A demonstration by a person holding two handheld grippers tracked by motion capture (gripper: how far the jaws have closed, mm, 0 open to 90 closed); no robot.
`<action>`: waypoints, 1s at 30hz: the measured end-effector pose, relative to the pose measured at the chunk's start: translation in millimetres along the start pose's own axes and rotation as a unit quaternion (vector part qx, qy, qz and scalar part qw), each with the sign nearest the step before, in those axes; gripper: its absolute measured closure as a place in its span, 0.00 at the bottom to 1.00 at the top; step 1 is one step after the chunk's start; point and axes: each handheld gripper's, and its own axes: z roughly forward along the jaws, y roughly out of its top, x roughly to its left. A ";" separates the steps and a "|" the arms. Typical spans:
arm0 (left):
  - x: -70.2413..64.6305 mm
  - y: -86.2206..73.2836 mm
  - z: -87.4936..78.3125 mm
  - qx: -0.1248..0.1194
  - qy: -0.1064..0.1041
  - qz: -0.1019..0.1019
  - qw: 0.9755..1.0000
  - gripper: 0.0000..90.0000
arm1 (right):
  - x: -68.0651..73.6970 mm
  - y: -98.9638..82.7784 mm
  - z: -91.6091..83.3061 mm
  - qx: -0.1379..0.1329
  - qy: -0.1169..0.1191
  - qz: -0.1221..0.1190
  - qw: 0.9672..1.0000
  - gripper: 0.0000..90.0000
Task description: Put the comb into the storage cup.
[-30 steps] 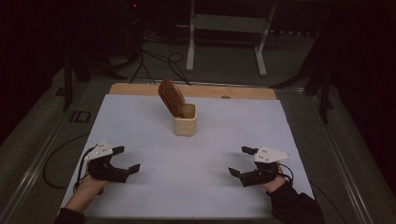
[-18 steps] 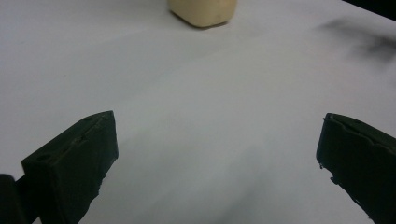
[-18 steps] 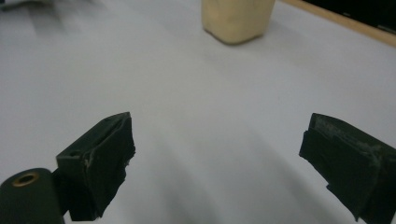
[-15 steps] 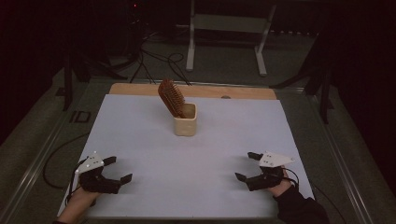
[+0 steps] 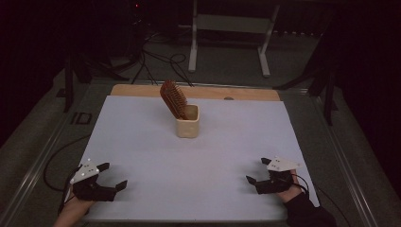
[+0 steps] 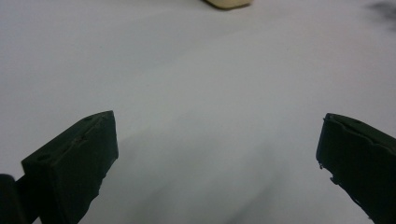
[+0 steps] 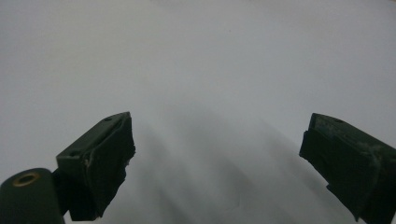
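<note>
A brown hairbrush [image 5: 172, 99] stands tilted, bristle head up, in a cream cup [image 5: 187, 122] at the middle of the white table sheet [image 5: 198, 156]. My left gripper [image 5: 113, 176] rests open near the front left corner of the sheet, far from the cup. Between its fingers lies only bare sheet, and the base of the cup [image 6: 229, 3] shows at the top edge of the left gripper view. My right gripper [image 5: 257, 170] stands open near the front right corner, with nothing between its fingers [image 7: 100, 163].
A wooden board edge [image 5: 198, 92] runs along the back of the sheet. Cables [image 5: 156, 61] and a white metal stand [image 5: 227, 28] lie on the dark floor behind the table. A metal rail [image 5: 42, 156] borders the table's left side.
Both grippers have drawn back toward the front edge of the table and outward. The brush and cup have not moved.
</note>
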 end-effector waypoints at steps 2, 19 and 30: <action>0.0 0.0 -1.8 0.000 0.003 0.002 1.000 0.00 | -1.6 -0.5 0.2 0.002 -0.004 0.003 1.000 0.09; -2.4 1.5 -0.5 -0.008 0.003 0.001 1.000 0.00 | -5.0 4.0 5.7 -0.005 -0.006 0.014 1.000 0.09; -5.1 2.5 1.6 -0.004 0.001 0.009 1.000 0.00 | -3.9 4.4 6.6 -0.002 -0.005 0.013 1.000 0.09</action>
